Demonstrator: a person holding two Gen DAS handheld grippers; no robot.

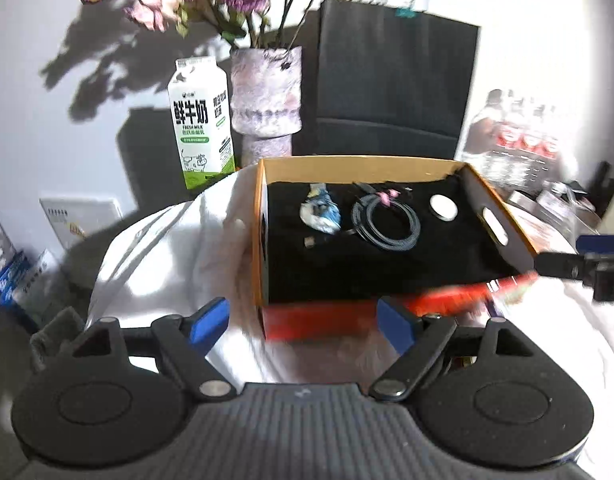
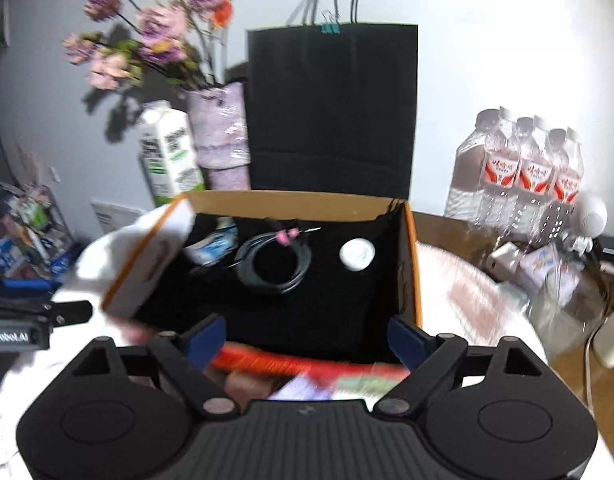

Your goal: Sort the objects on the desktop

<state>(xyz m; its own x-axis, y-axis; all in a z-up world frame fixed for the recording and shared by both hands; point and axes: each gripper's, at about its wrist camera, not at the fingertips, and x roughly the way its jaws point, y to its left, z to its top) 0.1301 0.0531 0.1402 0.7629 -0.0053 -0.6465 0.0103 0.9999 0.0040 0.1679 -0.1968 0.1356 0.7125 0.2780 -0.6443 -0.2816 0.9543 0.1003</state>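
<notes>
Holding both the left gripper [image 1: 303, 320] and right gripper [image 2: 307, 338] wide-jawed and empty, we face the open orange cardboard box [image 1: 260, 200], its near edge blurred.

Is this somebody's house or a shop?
Most likely a room in somebody's home, not a shop. A milk carton stands beside a vase of flowers, a pack of water bottles sits by the wall, and a cardboard box holds small desk things.

Left gripper [image 1: 303, 322]: matte black, blue finger pads [image 1: 209, 322], silver pivot screws behind fingers, round black discs either side, ribbed grey centre plate. Right gripper [image 2: 307, 340]: same build, blue pads [image 2: 403, 338], small white mark on ribbed plate.
</notes>
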